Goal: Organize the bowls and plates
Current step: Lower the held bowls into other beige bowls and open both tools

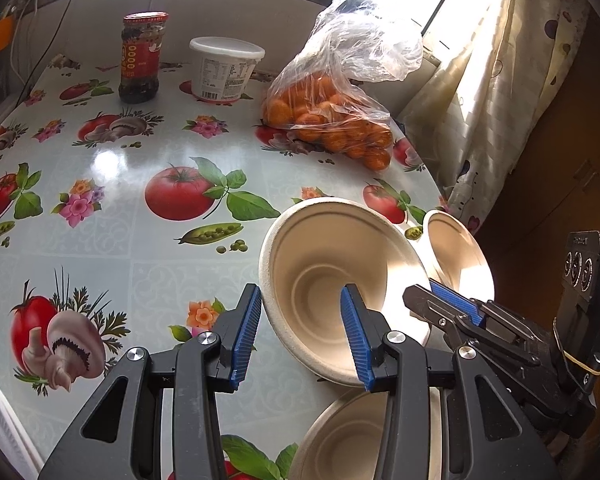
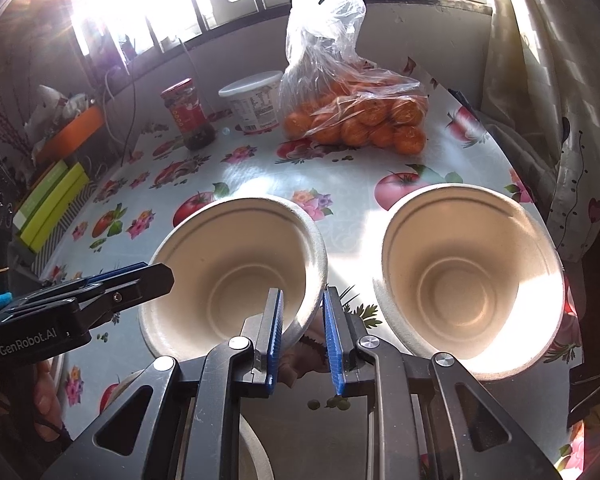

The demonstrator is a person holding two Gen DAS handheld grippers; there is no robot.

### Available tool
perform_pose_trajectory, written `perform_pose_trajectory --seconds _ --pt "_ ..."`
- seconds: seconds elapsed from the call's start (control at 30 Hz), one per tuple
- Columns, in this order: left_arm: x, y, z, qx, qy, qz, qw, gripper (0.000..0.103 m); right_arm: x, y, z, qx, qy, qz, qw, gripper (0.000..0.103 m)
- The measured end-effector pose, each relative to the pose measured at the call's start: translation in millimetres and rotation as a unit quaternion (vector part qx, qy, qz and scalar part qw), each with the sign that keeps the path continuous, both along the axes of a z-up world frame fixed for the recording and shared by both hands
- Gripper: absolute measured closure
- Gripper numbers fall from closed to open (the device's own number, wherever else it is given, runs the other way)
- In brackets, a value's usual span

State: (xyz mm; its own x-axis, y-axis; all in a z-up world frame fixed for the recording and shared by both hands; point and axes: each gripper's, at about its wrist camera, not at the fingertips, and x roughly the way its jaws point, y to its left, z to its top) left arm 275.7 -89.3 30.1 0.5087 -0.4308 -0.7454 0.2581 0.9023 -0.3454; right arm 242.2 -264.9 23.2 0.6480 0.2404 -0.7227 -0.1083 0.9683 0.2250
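Note:
Two beige paper bowls stand on the patterned table. The nearer bowl (image 1: pixel 332 280) (image 2: pixel 236 272) is tilted. My left gripper (image 1: pixel 302 332) is open, its jaws straddling that bowl's left rim. My right gripper (image 2: pixel 302 340) is open, its jaws straddling the same bowl's right rim; it shows in the left wrist view (image 1: pixel 452 304) too. The second bowl (image 1: pixel 458 256) (image 2: pixel 468 276) stands to the right, untouched. Another beige dish (image 1: pixel 340 436) (image 2: pixel 252 460) lies under the grippers near the table's front.
A bag of oranges (image 1: pixel 332 120) (image 2: pixel 356 116), a white tub (image 1: pixel 225 70) (image 2: pixel 256 100) and a red-lidded jar (image 1: pixel 142 58) (image 2: pixel 188 114) stand at the back. A curtain (image 1: pixel 496 92) hangs beyond the table's right edge. Green boxes (image 2: pixel 54 204) lie left.

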Motion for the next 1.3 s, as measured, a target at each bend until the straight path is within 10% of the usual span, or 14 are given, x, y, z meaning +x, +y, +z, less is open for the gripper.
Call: perform_pose_trajectory --seconds 1.3 --pt "-78 7 36 0.002 -0.035 -0.016 0.9992 0.060 -76 9 39 0.003 -0.038 -0.008 0.999 0.083"
